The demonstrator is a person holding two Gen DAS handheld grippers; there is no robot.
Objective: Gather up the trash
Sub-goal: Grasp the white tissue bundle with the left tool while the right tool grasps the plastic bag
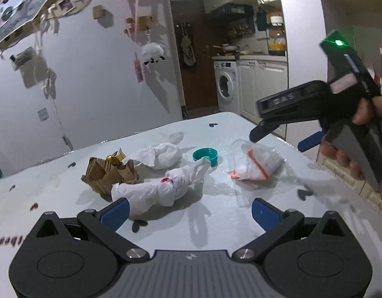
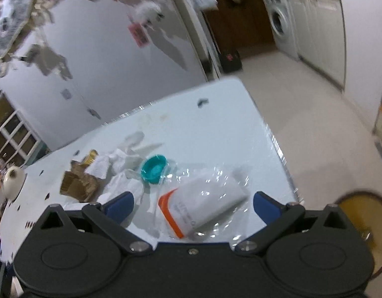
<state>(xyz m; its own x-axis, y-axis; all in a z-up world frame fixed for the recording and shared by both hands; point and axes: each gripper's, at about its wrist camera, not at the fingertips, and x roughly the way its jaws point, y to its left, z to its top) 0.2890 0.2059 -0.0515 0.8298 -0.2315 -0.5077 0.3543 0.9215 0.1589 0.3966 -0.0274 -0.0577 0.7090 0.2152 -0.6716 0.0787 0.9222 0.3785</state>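
Trash lies scattered on a white table (image 1: pixel 215 206). A crumpled white tissue with a red spot (image 1: pixel 163 188) lies just ahead of my left gripper (image 1: pixel 191 211), which is open and empty. Behind it are a second tissue wad (image 1: pixel 163 156), crushed brown cardboard (image 1: pixel 109 173) with a gold foil bit, and a teal cap (image 1: pixel 205 157). A clear plastic wrapper with a white and orange pack (image 1: pixel 255 166) lies to the right. My right gripper (image 2: pixel 193 204) hovers open directly over that wrapper (image 2: pixel 206 203). In the left wrist view the right gripper (image 1: pixel 282 134) shows, held by a hand.
The table's right edge (image 2: pixel 282 154) drops to a pale tiled floor (image 2: pixel 315 124). A round brown container (image 2: pixel 364 223) sits below at the right. A white wall with pinned items (image 1: pixel 79 62) runs behind the table. A washing machine (image 1: pixel 227 87) stands in the far kitchen.
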